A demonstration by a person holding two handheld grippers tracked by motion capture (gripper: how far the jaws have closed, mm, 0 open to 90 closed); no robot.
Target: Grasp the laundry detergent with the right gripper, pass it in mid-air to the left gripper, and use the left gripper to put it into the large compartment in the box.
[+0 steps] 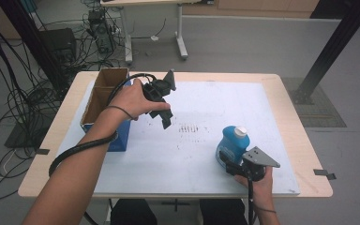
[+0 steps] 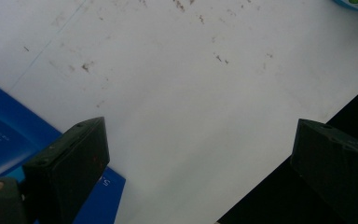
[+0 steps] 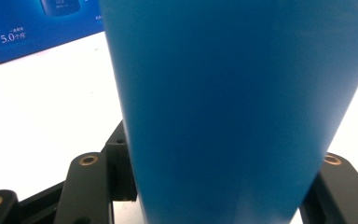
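Bottle: blue bottle (image 1: pixel 233 144) with a white cap stands upright on the desk (image 1: pixel 192 140), near its front right edge.
Right gripper (image 1: pixel 228 161): jaws clamped on the bottle's lower body.
Step, as judged: lift straight up and keep it vertical so the grip does not slip.
Left gripper (image 1: pixel 165 115): jaws wide apart, holding nothing, raised beside the open cardboard box (image 1: pixel 104 96).

Even, soft overhead light; faint shadows; high view slightly soft; right gripper view blurred close-up.
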